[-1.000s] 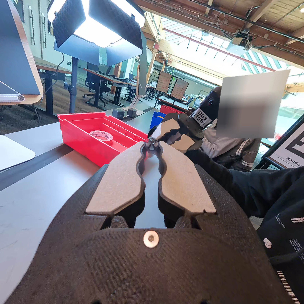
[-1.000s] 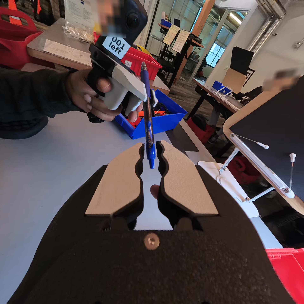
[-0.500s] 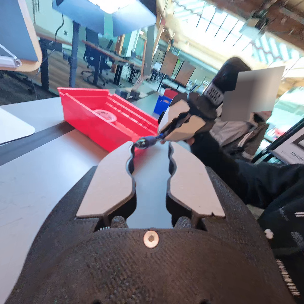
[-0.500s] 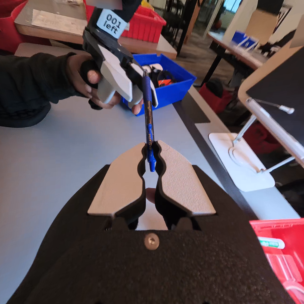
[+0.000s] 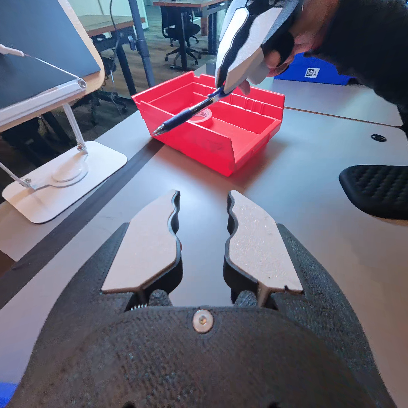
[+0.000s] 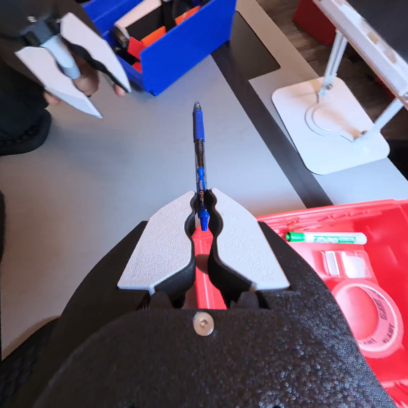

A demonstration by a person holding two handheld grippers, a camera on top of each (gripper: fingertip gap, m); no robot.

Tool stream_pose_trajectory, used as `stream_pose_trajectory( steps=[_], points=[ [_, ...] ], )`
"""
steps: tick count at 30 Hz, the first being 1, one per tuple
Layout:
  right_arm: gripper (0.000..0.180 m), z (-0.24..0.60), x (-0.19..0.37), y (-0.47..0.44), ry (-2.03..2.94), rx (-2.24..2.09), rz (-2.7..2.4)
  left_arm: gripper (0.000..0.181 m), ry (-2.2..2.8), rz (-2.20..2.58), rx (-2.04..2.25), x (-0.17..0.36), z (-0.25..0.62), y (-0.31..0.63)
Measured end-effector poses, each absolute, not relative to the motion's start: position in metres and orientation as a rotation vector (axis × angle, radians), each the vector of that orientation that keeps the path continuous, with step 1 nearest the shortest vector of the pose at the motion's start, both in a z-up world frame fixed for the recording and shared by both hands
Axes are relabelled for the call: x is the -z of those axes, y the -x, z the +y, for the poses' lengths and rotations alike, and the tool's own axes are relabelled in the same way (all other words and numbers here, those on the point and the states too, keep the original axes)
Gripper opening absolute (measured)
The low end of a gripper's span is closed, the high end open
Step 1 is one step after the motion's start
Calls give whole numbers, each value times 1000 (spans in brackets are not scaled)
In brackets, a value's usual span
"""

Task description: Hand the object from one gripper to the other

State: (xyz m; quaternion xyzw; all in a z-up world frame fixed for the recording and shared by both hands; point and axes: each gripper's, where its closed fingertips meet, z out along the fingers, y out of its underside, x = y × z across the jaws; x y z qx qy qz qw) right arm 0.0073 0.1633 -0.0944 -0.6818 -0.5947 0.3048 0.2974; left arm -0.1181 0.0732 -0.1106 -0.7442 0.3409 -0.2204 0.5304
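We see the grey bench (image 5: 309, 198) under both grippers, and the red bin (image 5: 212, 141) ahead of our left gripper (image 5: 202, 194), whose jaws gape empty. Our right gripper (image 6: 203, 193) has its jaws clamped on the blue pen (image 6: 199, 154), which points forward.

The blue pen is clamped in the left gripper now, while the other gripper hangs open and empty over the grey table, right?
Not quite: the right gripper clamps the blue pen by its clip end, as the right wrist view shows. The left gripper is the open, empty one over the grey table.
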Motion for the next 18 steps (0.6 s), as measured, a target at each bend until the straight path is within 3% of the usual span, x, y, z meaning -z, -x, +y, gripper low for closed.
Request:
stream_pose_trajectory(
  steps=[7, 18],
  points=[
    [7, 186, 96, 2, 1929, -740, -1374, 45, 1784, 625, 276, 112, 89, 107],
    [7, 146, 114, 50, 1995, -828, -1362, 40, 1781, 613, 148, 121, 91, 100]
  ],
)
